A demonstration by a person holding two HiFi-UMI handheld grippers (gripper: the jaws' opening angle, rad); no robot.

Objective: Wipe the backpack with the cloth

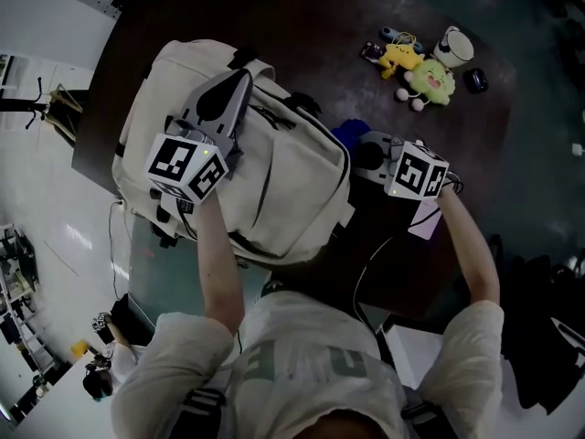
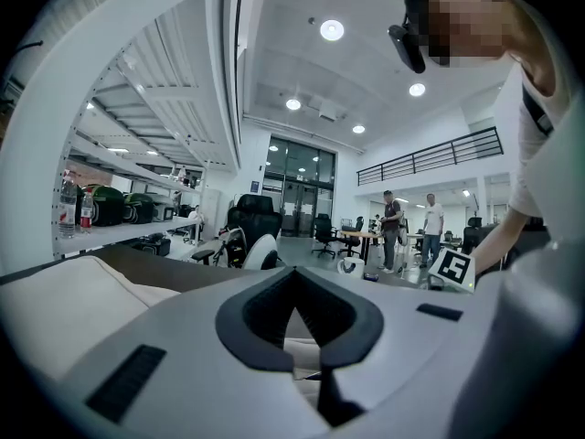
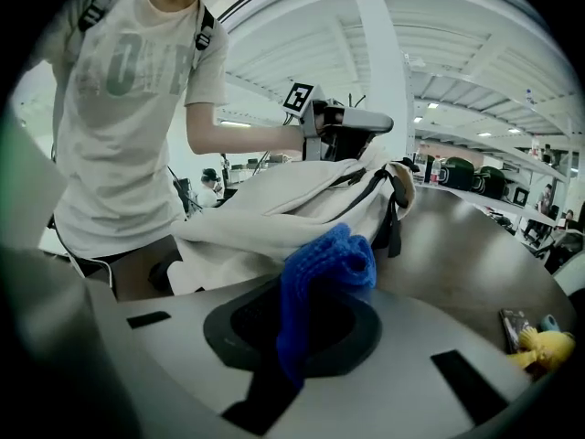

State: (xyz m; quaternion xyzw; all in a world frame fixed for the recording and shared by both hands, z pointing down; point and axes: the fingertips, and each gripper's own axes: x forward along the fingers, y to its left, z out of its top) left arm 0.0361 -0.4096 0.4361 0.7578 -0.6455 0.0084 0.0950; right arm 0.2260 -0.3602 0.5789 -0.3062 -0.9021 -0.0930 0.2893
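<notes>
A cream backpack (image 1: 274, 172) lies on the dark table (image 1: 311, 7). My left gripper (image 1: 233, 90) rests on its top near the black handle, jaws shut; cream fabric (image 2: 297, 347) shows in the hollow between them. My right gripper (image 1: 361, 149) sits at the backpack's right side, shut on a blue cloth (image 1: 350, 133). In the right gripper view the cloth (image 3: 324, 273) bunches up out of the jaws, just short of the backpack (image 3: 292, 195), with the left gripper (image 3: 352, 126) on top beyond. The backpack (image 2: 82, 286) fills the left gripper view's lower left.
Small plush toys (image 1: 430, 79) and a white mug (image 1: 454, 46) lie at the table's far right. A pale paper slip (image 1: 425, 219) lies under my right wrist. A black cable (image 1: 366, 268) runs off the near edge. People stand far back (image 2: 393, 227).
</notes>
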